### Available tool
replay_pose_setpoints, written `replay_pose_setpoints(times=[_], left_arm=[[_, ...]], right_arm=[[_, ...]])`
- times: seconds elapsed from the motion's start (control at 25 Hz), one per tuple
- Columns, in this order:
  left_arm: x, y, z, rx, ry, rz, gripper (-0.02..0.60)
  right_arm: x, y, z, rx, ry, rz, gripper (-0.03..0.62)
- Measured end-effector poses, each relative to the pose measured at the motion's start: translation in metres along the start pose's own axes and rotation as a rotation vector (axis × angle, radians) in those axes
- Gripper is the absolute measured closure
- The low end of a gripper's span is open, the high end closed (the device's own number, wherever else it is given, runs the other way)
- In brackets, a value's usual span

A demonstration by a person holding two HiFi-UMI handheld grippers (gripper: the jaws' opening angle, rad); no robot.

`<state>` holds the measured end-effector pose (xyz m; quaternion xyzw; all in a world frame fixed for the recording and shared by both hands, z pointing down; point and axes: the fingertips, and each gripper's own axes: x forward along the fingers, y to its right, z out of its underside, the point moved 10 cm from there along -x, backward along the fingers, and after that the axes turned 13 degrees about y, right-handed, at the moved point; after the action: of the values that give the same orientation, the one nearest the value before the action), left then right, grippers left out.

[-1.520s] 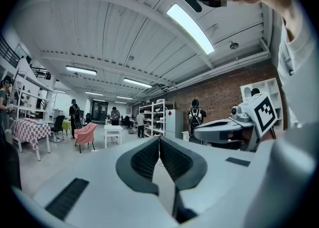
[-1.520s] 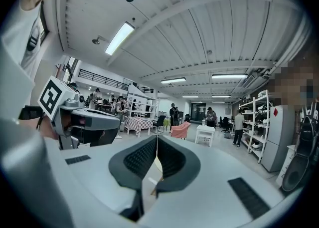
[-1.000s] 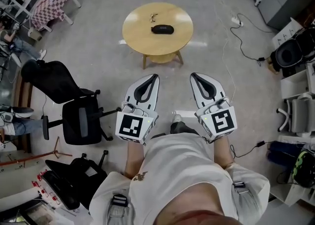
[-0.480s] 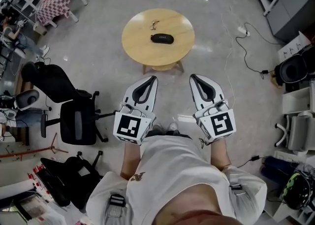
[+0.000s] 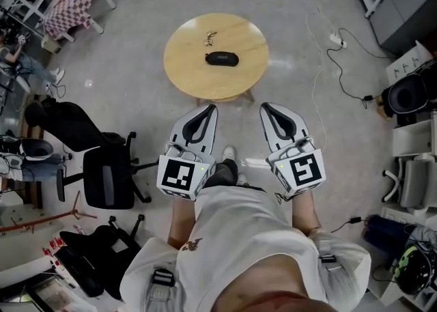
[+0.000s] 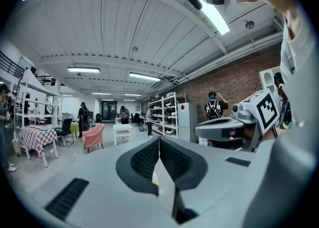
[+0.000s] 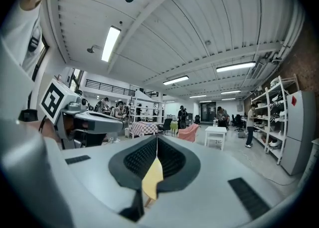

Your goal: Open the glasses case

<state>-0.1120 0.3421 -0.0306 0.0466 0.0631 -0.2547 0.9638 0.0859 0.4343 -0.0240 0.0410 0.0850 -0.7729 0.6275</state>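
Head view: the left gripper (image 5: 210,109) and right gripper (image 5: 268,108) were well short of the round table (image 5: 191,75), so the approach likely called for squaring up to the glasses case (image 5: 222,59), a dark, closed oval near the tabletop's middle. Left gripper view: its jaws were pressed together, empty. Right gripper view: its jaws were likewise pressed together on nothing, and the case was out of sight.

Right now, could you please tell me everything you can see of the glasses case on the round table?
The glasses case is a small, dark, oblong shell with rounded ends, lying flat and apparently shut near the middle of the round wooden table. Its long side runs across the head view. Only the tabletop touches it; a small thin object lies apart beyond it. I cannot tell its material.
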Motion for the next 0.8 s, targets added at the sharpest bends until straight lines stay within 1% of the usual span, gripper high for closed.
replay_pose_setpoints(times=[0.28, 0.6, 0.8], left_arm=[[0.044, -0.048, 0.005, -0.008, 0.029, 0.031, 0.561], [0.084, -0.107, 0.014, -0.022, 0.037, 0.068, 0.56], [0.103, -0.138, 0.021, -0.035, 0.033, 0.087, 0.56]], right_arm=[[0.058, 0.021, 0.005, -0.032, -0.013, 0.018, 0.572], [0.123, 0.035, 0.015, -0.051, -0.028, 0.044, 0.572], [0.153, 0.039, 0.023, -0.056, -0.041, 0.068, 0.572]])
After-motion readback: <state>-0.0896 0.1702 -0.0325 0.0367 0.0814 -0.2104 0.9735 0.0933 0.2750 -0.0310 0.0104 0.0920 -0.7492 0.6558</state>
